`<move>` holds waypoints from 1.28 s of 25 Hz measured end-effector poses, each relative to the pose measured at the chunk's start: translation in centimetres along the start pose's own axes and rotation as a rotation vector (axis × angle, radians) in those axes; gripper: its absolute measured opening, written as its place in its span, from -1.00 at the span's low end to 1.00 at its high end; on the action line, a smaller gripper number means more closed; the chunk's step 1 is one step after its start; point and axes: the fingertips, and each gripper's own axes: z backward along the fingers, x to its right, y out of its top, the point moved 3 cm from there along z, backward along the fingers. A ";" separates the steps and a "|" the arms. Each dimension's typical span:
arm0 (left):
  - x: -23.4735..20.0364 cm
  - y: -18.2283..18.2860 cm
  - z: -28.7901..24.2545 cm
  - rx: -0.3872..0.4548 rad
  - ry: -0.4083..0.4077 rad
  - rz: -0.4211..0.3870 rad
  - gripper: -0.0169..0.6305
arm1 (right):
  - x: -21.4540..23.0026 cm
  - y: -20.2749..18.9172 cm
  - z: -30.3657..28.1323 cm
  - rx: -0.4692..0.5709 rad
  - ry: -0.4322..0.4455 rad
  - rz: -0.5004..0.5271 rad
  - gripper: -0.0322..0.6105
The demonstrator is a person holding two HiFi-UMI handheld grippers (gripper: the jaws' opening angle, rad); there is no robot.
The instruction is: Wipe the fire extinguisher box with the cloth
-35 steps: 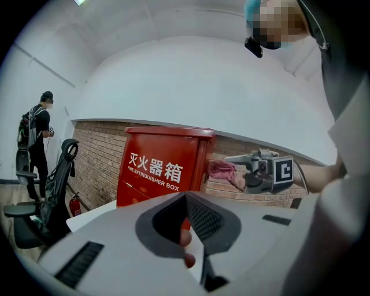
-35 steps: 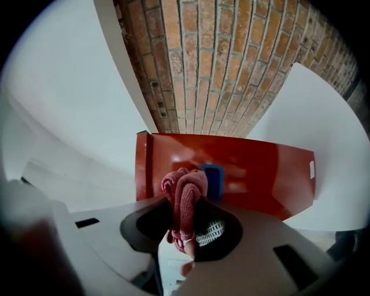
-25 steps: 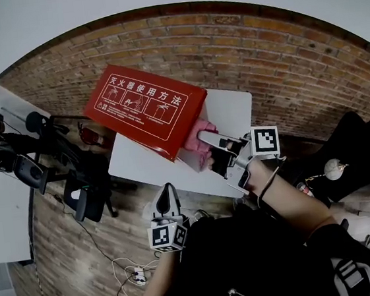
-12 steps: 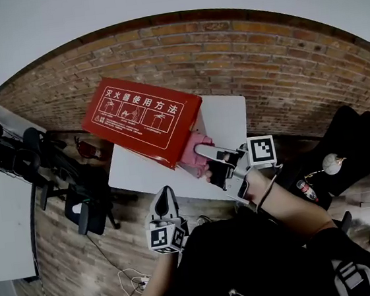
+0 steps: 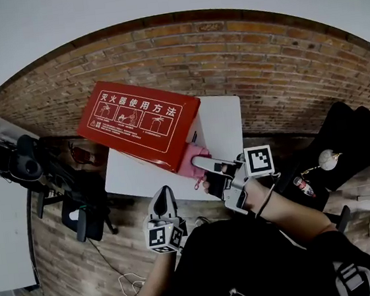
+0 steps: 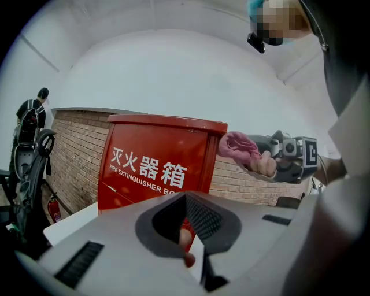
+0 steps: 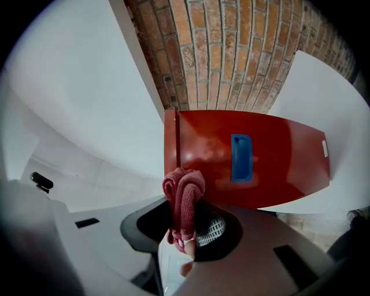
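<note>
The red fire extinguisher box [image 5: 139, 123] with white print stands on a white table [image 5: 222, 123]. My right gripper [image 5: 207, 167] is shut on a bunched pink cloth [image 5: 193, 159], which presses against the box's near right side. In the right gripper view the cloth [image 7: 184, 196] sticks up between the jaws in front of the box's red side [image 7: 277, 162] with its blue handle recess [image 7: 241, 156]. My left gripper [image 5: 164, 205] hangs below the table's near edge, shut and empty. From the left gripper view the box front [image 6: 156, 165] and the cloth [image 6: 238, 147] show ahead.
Black office chairs [image 5: 77, 189] stand left of the table. A black bag [image 5: 349, 135] lies at the right. A brick surface [image 5: 261, 56] runs behind the table. A person in black [image 6: 32, 113] stands far left in the left gripper view.
My right gripper has slid the cloth along the box's side toward its near corner. The left gripper has barely moved. The head view has shifted slightly.
</note>
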 end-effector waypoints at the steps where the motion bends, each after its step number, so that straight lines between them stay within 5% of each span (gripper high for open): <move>1: -0.2 0.0 -0.1 -0.001 -0.001 0.001 -0.85 | 0.3 0.0 -0.1 0.003 -0.006 -0.002 -0.58; 32: -2.6 0.0 -2.7 -0.031 -0.075 0.009 -0.85 | 7.4 -0.5 0.6 0.034 -0.195 0.038 -0.58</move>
